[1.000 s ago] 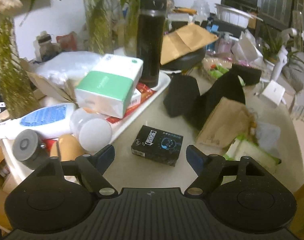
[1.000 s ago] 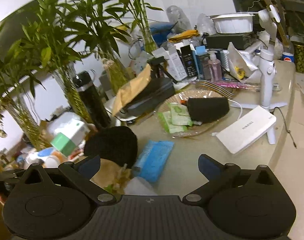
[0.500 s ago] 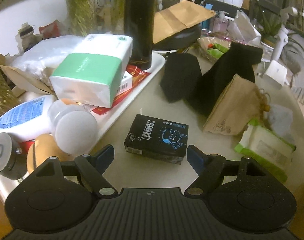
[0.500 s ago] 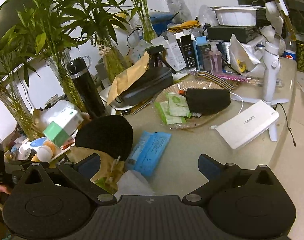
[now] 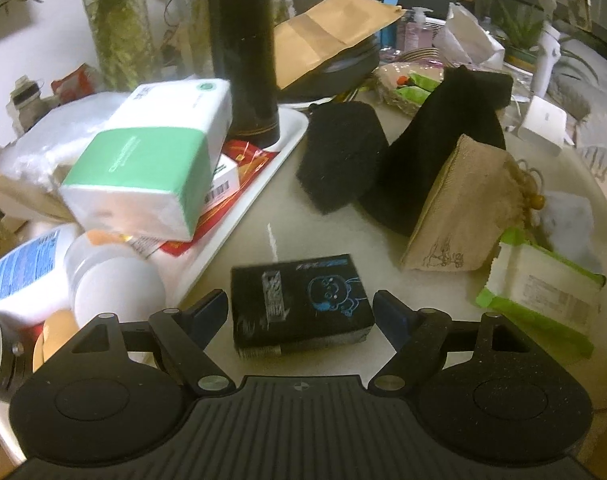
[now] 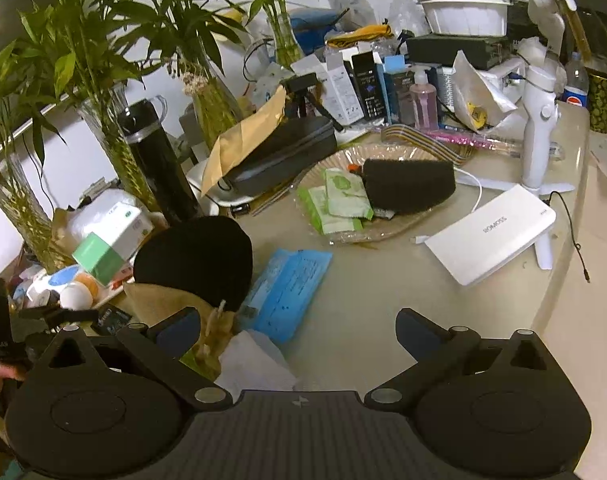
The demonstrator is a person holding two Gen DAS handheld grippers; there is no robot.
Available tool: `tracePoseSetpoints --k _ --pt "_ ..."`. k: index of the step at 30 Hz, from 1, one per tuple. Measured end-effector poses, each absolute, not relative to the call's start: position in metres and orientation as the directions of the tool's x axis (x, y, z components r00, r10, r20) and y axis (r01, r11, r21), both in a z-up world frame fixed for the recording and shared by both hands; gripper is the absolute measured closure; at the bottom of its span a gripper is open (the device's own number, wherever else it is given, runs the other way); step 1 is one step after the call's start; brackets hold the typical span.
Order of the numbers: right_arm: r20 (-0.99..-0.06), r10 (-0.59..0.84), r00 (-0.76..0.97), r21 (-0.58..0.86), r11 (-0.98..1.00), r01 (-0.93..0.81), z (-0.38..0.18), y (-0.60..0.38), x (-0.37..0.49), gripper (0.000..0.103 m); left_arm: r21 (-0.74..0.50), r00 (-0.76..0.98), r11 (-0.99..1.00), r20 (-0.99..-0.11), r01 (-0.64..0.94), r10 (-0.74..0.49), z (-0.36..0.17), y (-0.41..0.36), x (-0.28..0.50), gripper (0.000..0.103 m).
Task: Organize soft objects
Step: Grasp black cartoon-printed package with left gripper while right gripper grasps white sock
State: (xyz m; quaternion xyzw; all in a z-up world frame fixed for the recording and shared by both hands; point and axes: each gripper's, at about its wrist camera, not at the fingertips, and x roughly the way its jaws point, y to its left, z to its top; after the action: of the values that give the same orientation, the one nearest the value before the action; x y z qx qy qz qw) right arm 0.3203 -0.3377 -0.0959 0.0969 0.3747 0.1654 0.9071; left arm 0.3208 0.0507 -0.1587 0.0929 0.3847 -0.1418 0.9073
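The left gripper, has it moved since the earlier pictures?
Yes. The left gripper has moved forward and down toward the black box, which now lies between its open fingers, while the tray stays put.

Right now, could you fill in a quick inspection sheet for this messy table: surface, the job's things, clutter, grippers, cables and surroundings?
Surface: pale table, crowded.
Job's things: small black pack between the left gripper's fingers, untouched; black pouch, tan drawstring bag, green wipes pack, blue pack.
Clutter: tissue box and black flask on a white tray; lotion bottle; glass dish with green sachets; power bank; brown envelope.
Grippers: left gripper open, straddling the pack; right gripper open, holding nothing.
Cables: white lead by the power bank; thin black wire at the table edge.
Surroundings: bamboo in glass vases, white wall, stacked boxes.
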Motion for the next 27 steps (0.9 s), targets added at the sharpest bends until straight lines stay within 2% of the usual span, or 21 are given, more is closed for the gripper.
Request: tracePoseSetpoints --k 8,20,27 --pt "-0.674 0.379 0.634 0.284 0.925 -0.251 -0.107 -0.331 0.327 0.0 0.046 0.655 0.938 -0.727 0.345 -0.206 -0.157 0.047 0.319 0.032" --pt "-0.713 0.476 0.516 0.318 0.874 -0.367 -0.132 -0.311 0.342 0.0 0.024 0.695 0.947 -0.686 0.32 -0.217 -0.137 0.047 0.312 0.033" --pt "-0.749 0.502 0.432 0.333 0.849 -0.41 -0.154 -0.299 0.353 0.01 0.004 0.717 0.949 -0.656 0.315 -0.235 -0.122 0.045 0.308 0.033"
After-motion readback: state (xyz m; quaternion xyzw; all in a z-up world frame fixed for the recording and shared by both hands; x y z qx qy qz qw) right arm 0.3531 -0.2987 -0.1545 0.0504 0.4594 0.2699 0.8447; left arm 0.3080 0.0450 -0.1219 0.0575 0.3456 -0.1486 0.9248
